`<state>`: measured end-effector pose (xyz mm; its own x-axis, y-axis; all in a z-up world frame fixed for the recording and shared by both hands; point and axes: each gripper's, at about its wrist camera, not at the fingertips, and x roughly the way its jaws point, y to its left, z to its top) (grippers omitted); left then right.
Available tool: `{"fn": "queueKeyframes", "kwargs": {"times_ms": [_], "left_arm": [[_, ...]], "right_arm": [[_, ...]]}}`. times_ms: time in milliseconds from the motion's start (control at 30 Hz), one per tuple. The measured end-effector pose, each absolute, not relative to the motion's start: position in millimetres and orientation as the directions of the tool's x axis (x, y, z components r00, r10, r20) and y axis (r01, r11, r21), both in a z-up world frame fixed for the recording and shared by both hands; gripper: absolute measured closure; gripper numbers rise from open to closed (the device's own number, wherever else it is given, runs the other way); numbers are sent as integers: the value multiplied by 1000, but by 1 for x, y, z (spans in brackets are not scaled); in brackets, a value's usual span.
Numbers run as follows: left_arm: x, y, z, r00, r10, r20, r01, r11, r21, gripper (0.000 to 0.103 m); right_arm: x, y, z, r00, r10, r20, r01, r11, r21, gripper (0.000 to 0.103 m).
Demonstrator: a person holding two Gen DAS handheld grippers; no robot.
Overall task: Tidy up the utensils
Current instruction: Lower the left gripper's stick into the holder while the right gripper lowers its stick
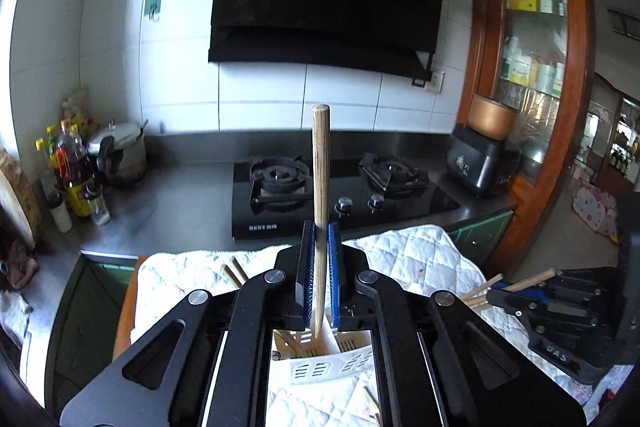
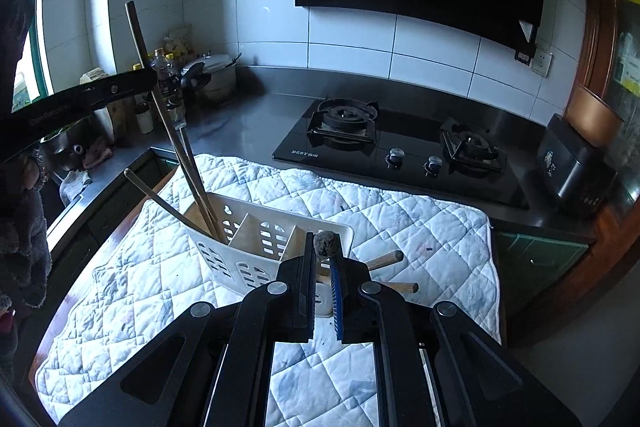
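Left gripper (image 1: pixel 320 259) is clamped on a wooden chopstick (image 1: pixel 321 163) pointing to 12 o'clock above the white caddy (image 2: pixel 256 247). Right gripper (image 2: pixel 322 279) pinches another stick (image 2: pixel 326 245). Light, stiff, slick; grip mid-shaft.

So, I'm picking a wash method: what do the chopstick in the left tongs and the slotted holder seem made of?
Chopstick: probably bare wood or bamboo, matte with visible grain. Holder: likely moulded plastic, smooth white with punched slots.

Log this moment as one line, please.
left gripper: shut on chopstick, upright above white holder | right gripper: shut on second chopstick | chopsticks left on quilted mat
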<state>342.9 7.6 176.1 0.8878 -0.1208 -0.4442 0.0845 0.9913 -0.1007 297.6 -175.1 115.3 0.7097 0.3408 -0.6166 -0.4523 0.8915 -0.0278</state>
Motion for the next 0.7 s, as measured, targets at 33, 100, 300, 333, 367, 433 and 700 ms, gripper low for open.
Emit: {"fn": "queueKeyframes", "kwargs": {"times_ms": [33, 100, 300, 333, 367, 433, 700], "left_arm": [[347, 9, 171, 882, -120, -456, 80, 991, -105, 98], [355, 11, 160, 868, -126, -480, 80, 990, -115, 98], [368, 12, 135, 844, -132, -520, 86, 990, -111, 98], [368, 11, 131, 841, -132, -525, 89, 990, -107, 98], [369, 11, 128, 835, -137, -533, 95, 990, -106, 97], [371, 11, 126, 830, -138, -540, 100, 990, -99, 97], [364, 1, 127, 828, -135, -544, 113, 991, -74, 94]], "right_arm": [[299, -175, 113, 704, 343, -622, -454, 891, -24, 96], [301, -174, 108, 699, 345, -626, -456, 890, -18, 96], [309, -172, 98, 687, 340, -643, -449, 894, -7, 96], [309, -171, 96, 685, 339, -644, -449, 894, -7, 96], [309, -170, 95, 685, 338, -645, -449, 894, -9, 96], [310, -169, 92, 684, 339, -646, -449, 894, -5, 96], [304, -177, 92, 705, 359, -612, -428, 903, 38, 82]]}}
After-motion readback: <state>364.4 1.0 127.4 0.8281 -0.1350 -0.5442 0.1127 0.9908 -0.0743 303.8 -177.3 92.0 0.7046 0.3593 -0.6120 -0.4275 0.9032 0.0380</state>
